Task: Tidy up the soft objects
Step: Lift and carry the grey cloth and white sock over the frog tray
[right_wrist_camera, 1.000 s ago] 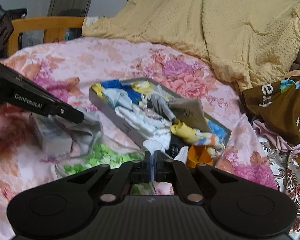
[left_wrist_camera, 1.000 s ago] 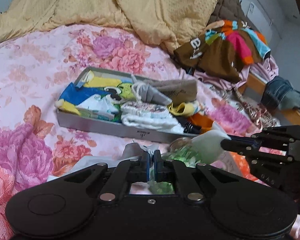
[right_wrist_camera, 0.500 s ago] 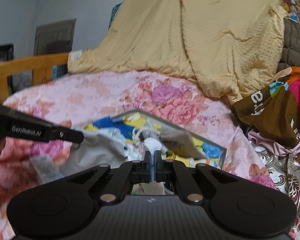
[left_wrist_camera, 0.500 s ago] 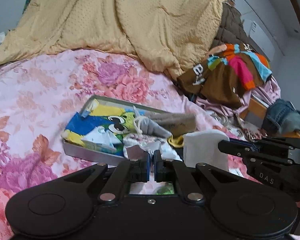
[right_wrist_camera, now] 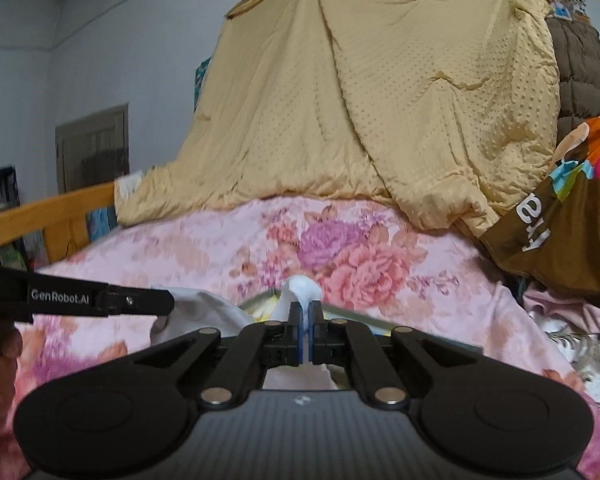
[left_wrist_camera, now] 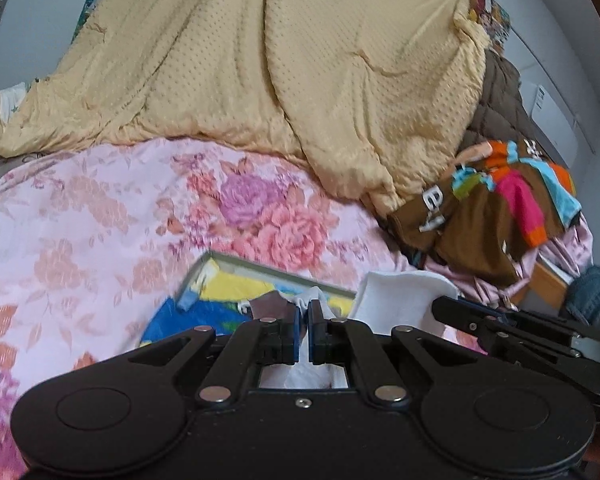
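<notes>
The left gripper (left_wrist_camera: 304, 322) was closed on a fold of white cloth (left_wrist_camera: 396, 296), its blue-lined fingers (left_wrist_camera: 296, 334) pressed nearly together with a strip of pale fabric showing between them and below the jaws. The right gripper (right_wrist_camera: 307, 322) was likewise clamped on the white cloth (right_wrist_camera: 302, 290), a small rounded tuft of it poking up just above the fingertips.

The cloth looked soft, plain and white with a greyish cast in its shadows. In the left wrist view a broad flat panel of it hung to the right of the left gripper, touching the tip of the right gripper (left_wrist_camera: 444, 306), which reached in from the right edge. In the right wrist view a looser, crumpled portion spread to the left of the jaws, meeting the tip of the left gripper (right_wrist_camera: 168, 300), which entered from the left edge.

Just beyond and beneath the held cloth lay a shallow grey tray (left_wrist_camera: 260, 266), whose rim showed past the fingers, with yellow and blue fabric (left_wrist_camera: 204, 312) inside. The tray sat on a pink floral bedspread (left_wrist_camera: 100, 240). Further back a tan quilt (left_wrist_camera: 300, 80) was heaped high, and to the right lay a brown garment with bright patches (left_wrist_camera: 492, 216). A wooden bed rail (right_wrist_camera: 48, 216) showed at the left in the right wrist view.
</notes>
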Motion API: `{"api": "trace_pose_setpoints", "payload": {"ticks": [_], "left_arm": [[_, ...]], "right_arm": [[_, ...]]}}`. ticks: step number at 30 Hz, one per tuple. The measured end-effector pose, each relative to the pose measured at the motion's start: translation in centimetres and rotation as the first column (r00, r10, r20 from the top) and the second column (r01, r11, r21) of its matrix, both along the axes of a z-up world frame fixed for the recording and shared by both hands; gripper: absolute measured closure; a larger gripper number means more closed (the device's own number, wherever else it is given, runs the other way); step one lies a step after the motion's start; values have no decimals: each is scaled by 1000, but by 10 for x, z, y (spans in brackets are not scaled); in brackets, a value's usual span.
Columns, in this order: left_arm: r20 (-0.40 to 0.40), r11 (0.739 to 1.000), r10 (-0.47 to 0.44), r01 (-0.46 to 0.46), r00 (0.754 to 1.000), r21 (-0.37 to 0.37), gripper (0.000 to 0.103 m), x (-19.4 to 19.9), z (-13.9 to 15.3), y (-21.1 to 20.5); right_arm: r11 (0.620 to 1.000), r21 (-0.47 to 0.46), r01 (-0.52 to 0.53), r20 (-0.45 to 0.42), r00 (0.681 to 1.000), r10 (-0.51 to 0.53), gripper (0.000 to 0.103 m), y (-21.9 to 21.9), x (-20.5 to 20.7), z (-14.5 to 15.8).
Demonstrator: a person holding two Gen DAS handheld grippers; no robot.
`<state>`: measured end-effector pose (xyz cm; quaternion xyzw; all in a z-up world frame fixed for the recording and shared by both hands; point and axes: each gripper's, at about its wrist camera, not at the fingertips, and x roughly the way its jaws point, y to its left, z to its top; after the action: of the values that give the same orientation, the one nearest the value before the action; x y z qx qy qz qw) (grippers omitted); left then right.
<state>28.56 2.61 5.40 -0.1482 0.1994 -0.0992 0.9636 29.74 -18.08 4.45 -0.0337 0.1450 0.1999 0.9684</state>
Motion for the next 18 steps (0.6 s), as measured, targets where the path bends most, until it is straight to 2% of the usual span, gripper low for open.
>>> {"api": "trace_pose_setpoints", "payload": {"ticks": [4, 9, 18], "left_arm": [[19, 1000, 15, -16, 1000, 14, 100, 24, 9, -1], [25, 999, 41, -41, 999, 25, 100, 49, 8, -5], [-41, 998, 68, -68, 997, 5, 100, 76, -15, -4]], "right_arm": [[998, 56, 7, 2, 1000, -7, 101, 3, 27, 2], [997, 82, 13, -18, 1000, -12, 101, 7, 51, -3], [991, 119, 67, -73, 996, -58, 101, 7, 76, -20]]}}
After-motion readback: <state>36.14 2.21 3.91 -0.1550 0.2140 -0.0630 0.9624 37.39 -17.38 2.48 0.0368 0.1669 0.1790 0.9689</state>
